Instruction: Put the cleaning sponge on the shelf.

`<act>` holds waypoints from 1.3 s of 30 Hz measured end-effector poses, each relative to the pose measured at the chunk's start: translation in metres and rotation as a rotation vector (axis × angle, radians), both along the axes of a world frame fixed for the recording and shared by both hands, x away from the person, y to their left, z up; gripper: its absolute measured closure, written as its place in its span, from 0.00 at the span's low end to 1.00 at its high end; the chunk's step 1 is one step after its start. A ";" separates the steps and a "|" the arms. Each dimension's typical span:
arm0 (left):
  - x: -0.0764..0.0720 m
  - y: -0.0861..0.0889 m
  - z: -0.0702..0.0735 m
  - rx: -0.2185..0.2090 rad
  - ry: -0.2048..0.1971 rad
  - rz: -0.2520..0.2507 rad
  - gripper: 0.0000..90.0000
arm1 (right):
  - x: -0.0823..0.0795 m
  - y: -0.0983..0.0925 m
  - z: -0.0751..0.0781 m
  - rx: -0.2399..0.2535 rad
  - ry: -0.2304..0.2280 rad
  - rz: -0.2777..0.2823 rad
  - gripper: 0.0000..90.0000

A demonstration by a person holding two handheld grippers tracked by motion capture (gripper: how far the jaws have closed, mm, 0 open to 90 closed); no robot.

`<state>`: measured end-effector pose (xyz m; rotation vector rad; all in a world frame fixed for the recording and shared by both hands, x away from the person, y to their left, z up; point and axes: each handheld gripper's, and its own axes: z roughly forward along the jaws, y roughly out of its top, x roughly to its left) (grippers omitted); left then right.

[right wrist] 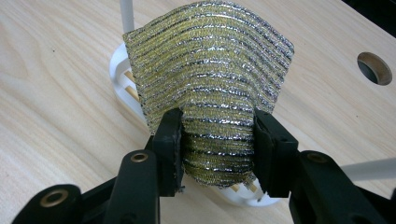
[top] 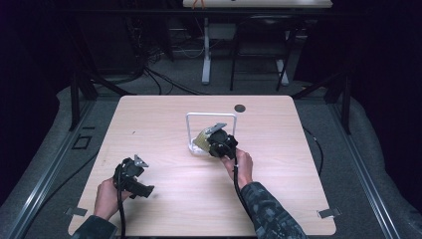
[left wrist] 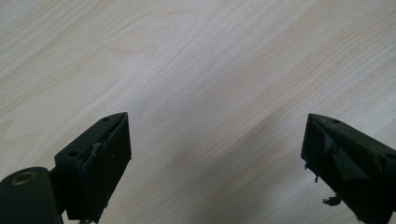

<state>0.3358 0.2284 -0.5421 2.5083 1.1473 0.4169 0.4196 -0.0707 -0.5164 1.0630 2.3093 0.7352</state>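
Note:
A glittery scouring pad [right wrist: 210, 79] with yellow and silver stripes is pinched between the jaws of my right gripper [right wrist: 217, 140], bulging up above them. It hangs over the slatted base of a white rack [right wrist: 122, 70] with a thin wire hoop [top: 211, 115]. From above, the right gripper [top: 211, 141] and the pad [top: 203, 137] sit at the rack's foot near the table's middle. My left gripper [top: 144, 189] rests at the front left of the table. Its jaws [left wrist: 215, 168] stand wide apart over bare wood with nothing between them.
The light wooden table [top: 164, 114] has a round cable hole [top: 240, 108] at the back, also close behind the rack [right wrist: 373, 67]. Dark floor, cables and another desk's legs [top: 206, 50] lie beyond the far edge.

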 end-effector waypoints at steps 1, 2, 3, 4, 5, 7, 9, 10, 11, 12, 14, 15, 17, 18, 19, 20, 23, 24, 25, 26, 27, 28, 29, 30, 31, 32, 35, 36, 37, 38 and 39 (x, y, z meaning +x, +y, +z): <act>0.000 0.000 0.000 0.001 0.000 -0.001 0.09 | 0.001 0.001 0.000 0.003 0.000 0.002 0.64; 0.000 0.000 0.000 0.001 0.000 -0.001 0.09 | 0.001 0.001 0.000 0.003 0.000 0.002 0.64; 0.000 0.000 0.000 0.000 0.000 -0.001 0.09 | 0.003 0.003 -0.003 0.000 0.013 0.001 0.64; 0.000 0.000 0.000 0.002 -0.001 0.001 0.09 | 0.003 0.003 -0.005 0.002 0.021 0.002 0.64; 0.000 0.000 0.000 0.000 0.000 0.002 0.09 | 0.004 0.004 -0.006 0.009 0.029 -0.004 0.64; 0.000 0.000 0.000 -0.001 0.001 0.004 0.09 | 0.005 0.006 -0.008 0.017 0.037 -0.002 0.64; 0.000 0.000 0.000 -0.001 0.001 0.003 0.09 | 0.006 0.006 -0.008 0.024 0.038 0.000 0.63; 0.000 0.000 0.000 -0.002 0.000 0.002 0.09 | 0.007 0.006 -0.009 0.024 0.037 -0.001 0.63; 0.000 0.000 0.000 -0.003 -0.001 0.003 0.09 | 0.008 0.007 -0.009 0.020 0.039 -0.009 0.63; 0.000 0.000 0.000 -0.003 -0.001 0.003 0.09 | 0.009 0.007 -0.009 0.026 0.036 -0.016 0.63; 0.000 0.001 0.000 -0.004 0.000 0.002 0.09 | 0.011 0.005 -0.008 0.032 0.033 -0.027 0.63; 0.000 0.000 0.000 -0.004 -0.001 0.002 0.09 | 0.012 0.005 -0.008 0.034 0.037 -0.027 0.63; 0.000 0.000 0.000 -0.003 0.000 0.001 0.09 | 0.013 0.005 -0.008 0.033 0.035 -0.031 0.63; 0.000 0.000 0.000 -0.002 0.000 0.001 0.09 | 0.014 0.005 -0.008 0.027 0.031 -0.037 0.63; 0.000 0.000 0.000 -0.001 0.000 -0.001 0.09 | 0.014 0.005 -0.008 0.027 0.035 -0.036 0.62; 0.000 0.000 0.000 -0.001 0.000 -0.002 0.09 | 0.016 0.005 -0.009 0.024 0.034 -0.041 0.62; 0.000 0.000 0.000 -0.002 0.000 0.001 0.09 | 0.018 0.005 -0.012 0.025 0.052 -0.041 0.60; 0.000 0.000 0.000 -0.003 -0.001 0.001 0.09 | 0.019 0.005 -0.013 0.026 0.064 -0.041 0.59; 0.000 0.000 0.000 -0.002 -0.001 0.001 0.09 | 0.020 0.005 -0.015 0.022 0.071 -0.040 0.58; 0.000 0.000 0.000 -0.002 -0.001 0.001 0.09 | 0.021 0.005 -0.017 0.017 0.069 -0.045 0.58; 0.000 0.000 0.000 -0.003 -0.001 0.000 0.09 | 0.021 0.005 -0.017 0.017 0.069 -0.045 0.58; 0.000 0.000 0.000 -0.001 -0.001 0.000 0.09 | 0.022 0.005 -0.019 0.021 0.072 -0.046 0.57; 0.000 0.000 0.000 0.001 -0.001 0.000 0.09 | 0.022 0.004 -0.019 0.021 0.070 -0.049 0.55; 0.000 0.000 0.000 0.000 -0.001 0.000 0.09 | 0.023 0.005 -0.019 0.012 0.071 -0.053 0.52; 0.000 0.000 0.000 0.000 -0.001 -0.002 0.09 | 0.023 0.005 -0.018 0.005 0.071 -0.056 0.50; 0.000 0.000 0.000 0.000 -0.001 -0.002 0.09 | 0.023 0.004 -0.018 0.002 0.070 -0.059 0.48; 0.000 0.000 0.000 0.002 0.000 -0.002 0.09 | 0.023 0.004 -0.019 0.004 0.075 -0.066 0.41; 0.000 0.000 0.000 0.002 -0.001 -0.002 0.09 | 0.023 0.003 -0.019 0.004 0.075 -0.064 0.40; -0.001 0.000 0.000 0.001 0.000 -0.002 0.09 | 0.023 0.003 -0.019 0.004 0.076 -0.063 0.39; -0.001 0.000 0.000 0.002 -0.002 -0.001 0.09 | 0.022 0.003 -0.019 0.004 0.072 -0.062 0.38; -0.001 0.000 0.000 0.000 -0.002 -0.001 0.09 | 0.022 0.004 -0.018 0.006 0.072 -0.061 0.38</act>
